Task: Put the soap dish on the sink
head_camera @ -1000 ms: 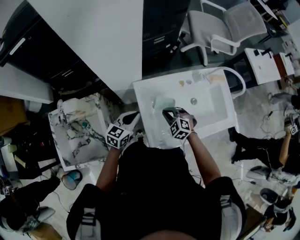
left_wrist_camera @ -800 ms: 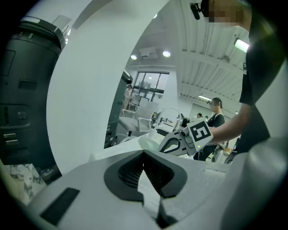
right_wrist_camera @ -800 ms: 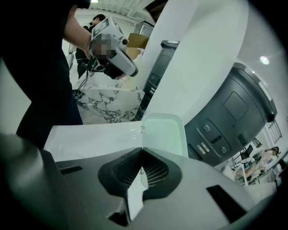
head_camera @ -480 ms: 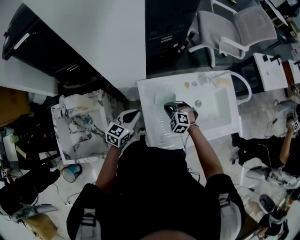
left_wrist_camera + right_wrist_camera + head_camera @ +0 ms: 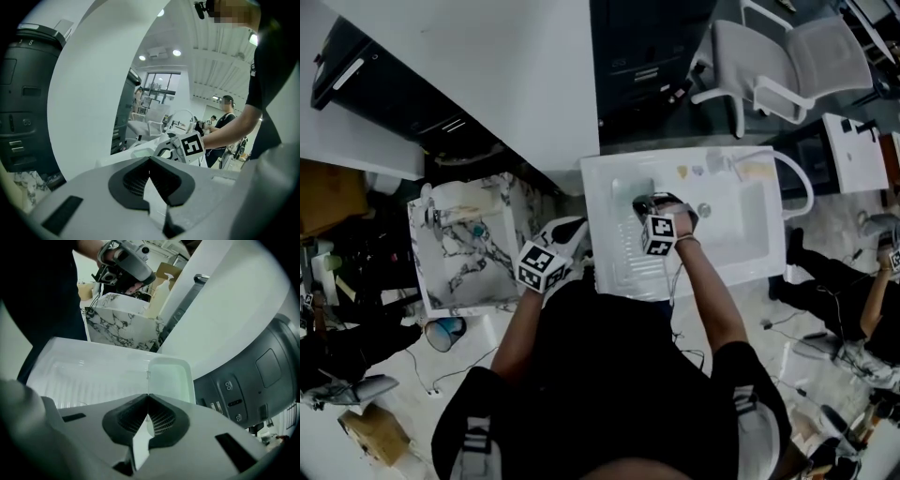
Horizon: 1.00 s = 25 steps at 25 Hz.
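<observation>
Left tool (image 5: 149, 160): jaws pressed together, nothing in them, tips just beside the sink's (image 5: 727, 246) left edge. Right tool (image 5: 147, 397): jaws closed on the near rim of the soap dish (image 5: 169, 378), contact itself hidden behind the tool. The dish lies just ahead of its tips, on the sink's back-left ledge.

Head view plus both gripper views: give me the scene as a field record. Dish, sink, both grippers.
soap dish: pale green, empty, at the sink's far left corner
sink: white, ribbed board on the left, basin on the right
right gripper: jaws shut on the soap dish's rim
left gripper: jaws shut, empty, beside the sink's left edge
dish contact: cannot tell if it rests on the sink yet
marble basin: left of the sink
</observation>
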### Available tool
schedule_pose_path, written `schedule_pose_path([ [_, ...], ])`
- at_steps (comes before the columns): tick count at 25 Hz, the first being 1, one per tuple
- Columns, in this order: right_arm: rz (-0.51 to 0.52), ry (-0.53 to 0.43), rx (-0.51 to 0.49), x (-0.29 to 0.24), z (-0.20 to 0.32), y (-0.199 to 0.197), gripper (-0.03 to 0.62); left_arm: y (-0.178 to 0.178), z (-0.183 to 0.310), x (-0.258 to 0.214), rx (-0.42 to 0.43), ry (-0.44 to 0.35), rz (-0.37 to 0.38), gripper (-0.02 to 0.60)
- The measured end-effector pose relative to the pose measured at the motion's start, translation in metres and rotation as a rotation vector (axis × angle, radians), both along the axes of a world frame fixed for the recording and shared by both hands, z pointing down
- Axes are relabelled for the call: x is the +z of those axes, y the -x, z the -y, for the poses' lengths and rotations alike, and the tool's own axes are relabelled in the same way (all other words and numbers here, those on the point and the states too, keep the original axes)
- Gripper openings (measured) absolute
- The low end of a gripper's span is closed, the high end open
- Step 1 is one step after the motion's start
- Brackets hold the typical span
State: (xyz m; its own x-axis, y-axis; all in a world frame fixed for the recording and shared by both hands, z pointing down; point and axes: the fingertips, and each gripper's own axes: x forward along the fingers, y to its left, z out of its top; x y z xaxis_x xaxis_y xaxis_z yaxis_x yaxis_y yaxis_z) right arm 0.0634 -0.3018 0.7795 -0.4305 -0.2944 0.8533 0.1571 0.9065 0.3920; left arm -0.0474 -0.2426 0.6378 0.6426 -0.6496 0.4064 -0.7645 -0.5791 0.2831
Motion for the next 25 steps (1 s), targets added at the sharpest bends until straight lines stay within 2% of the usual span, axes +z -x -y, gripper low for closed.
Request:
schedule_pose_path([
  [6, -0.095, -0.004, -0.036, 0.023, 0.01, -0.007, -0.002, 0.001, 0.0, 0.001, -0.002, 0.014, 0.016, 0.0],
  [16, -0.122, 0.006, -0.039, 0.043, 0.027, -0.004, -0.002, -0.006, 0.0, 0.01, 0.0, 0.036, 0.011, 0.0],
  [25, -0.147, -0.024, -0.043, 0.052, 0.038, -0.004, -0.002, -0.007, 0.001, 0.01, 0.018, 0.04, 0.017, 0.0],
])
